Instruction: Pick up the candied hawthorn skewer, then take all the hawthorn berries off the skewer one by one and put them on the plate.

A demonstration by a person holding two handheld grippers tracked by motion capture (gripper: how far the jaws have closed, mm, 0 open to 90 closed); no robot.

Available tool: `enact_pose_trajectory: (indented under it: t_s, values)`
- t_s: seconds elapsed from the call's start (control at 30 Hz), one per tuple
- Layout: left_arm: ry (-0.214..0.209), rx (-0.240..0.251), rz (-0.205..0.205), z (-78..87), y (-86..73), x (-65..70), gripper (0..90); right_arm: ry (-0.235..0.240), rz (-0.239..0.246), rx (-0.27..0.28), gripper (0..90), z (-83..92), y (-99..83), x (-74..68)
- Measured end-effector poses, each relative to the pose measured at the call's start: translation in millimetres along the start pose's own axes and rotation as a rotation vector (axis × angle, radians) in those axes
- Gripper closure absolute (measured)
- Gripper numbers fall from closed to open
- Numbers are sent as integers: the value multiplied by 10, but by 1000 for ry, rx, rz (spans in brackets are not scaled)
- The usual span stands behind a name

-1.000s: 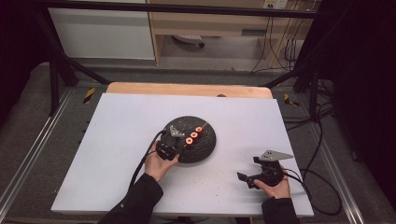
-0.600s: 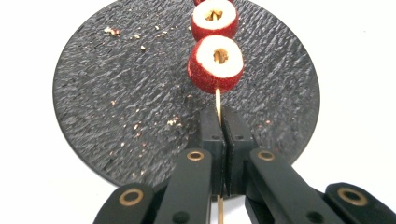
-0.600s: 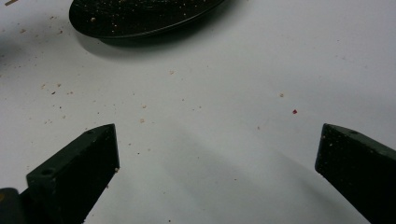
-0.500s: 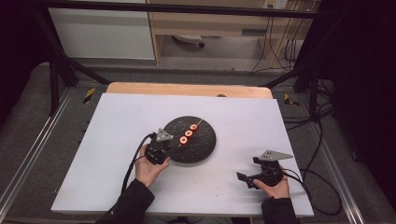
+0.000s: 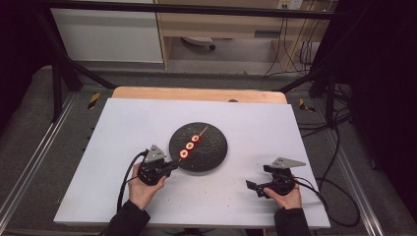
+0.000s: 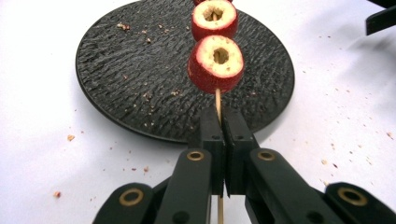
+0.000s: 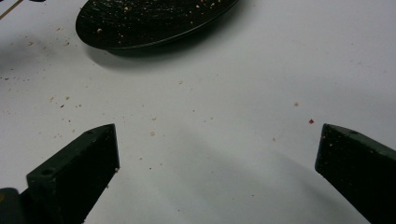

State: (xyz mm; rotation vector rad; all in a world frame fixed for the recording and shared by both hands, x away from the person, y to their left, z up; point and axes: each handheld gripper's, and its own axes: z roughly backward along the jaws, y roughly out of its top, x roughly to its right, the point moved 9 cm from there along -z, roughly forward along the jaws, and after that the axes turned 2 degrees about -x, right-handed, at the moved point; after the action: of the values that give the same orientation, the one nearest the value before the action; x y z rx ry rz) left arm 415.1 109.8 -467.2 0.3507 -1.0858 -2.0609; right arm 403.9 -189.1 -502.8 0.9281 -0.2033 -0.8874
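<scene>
A thin wooden skewer [image 6: 217, 100] carries three red fruit rings with pale hollow centres [image 5: 189, 146]; the nearest ring [image 6: 216, 64] hangs over the round black textured plate [image 6: 130, 79]. My left gripper [image 6: 222, 119] is shut on the skewer's bare end, at the plate's [image 5: 209, 152] near-left edge [image 5: 172, 166]. My right gripper [image 5: 252, 186] rests low at the table's right front, jaws wide open over bare white surface [image 7: 217, 135], nothing between them. The plate's rim [image 7: 154, 28] lies beyond it.
The white tabletop [image 5: 123, 128] is dotted with small crumbs around the plate. A wooden board edge [image 5: 196, 93] runs along the table's far side. Cables [image 5: 339, 206] trail off the right front corner. Metal frame rails flank the table.
My left gripper has drawn back to the left and toward the table's front, pulling the skewer with its rings toward the plate's near-left edge. The right gripper has stayed put.
</scene>
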Motion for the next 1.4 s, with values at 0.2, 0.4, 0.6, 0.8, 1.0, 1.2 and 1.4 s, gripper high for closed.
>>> enact_pose_trajectory:
  t_s: [0.2, 0.4, 0.6, 0.8, 1.0, 1.2, 1.4]
  values:
    - [-9, 22, -1, 82, -82, 22, 883, 15, -6, 10, 6, -34, 45, -73]
    - [-20, 32, -12, 133, -162, 40, 883, 16, -1, 16, 6, -64, 105, -148]
    - [-26, 42, -14, 177, -235, 41, 883, 25, -4, 31, 5, -93, 198, -250]
    - [-30, 59, -39, 192, -234, 100, 883, 33, -5, 40, 6, -154, 317, -377]
    - [-33, 70, -56, 195, -233, 165, 883, 52, 10, 38, 6, -222, 454, -556]
    - [-41, 75, -67, 194, -238, 215, 883, 82, 7, 54, 9, -337, 639, -726]
    - [-46, 74, -76, 180, -249, 249, 883, 122, -15, 87, 33, -445, 844, -863]
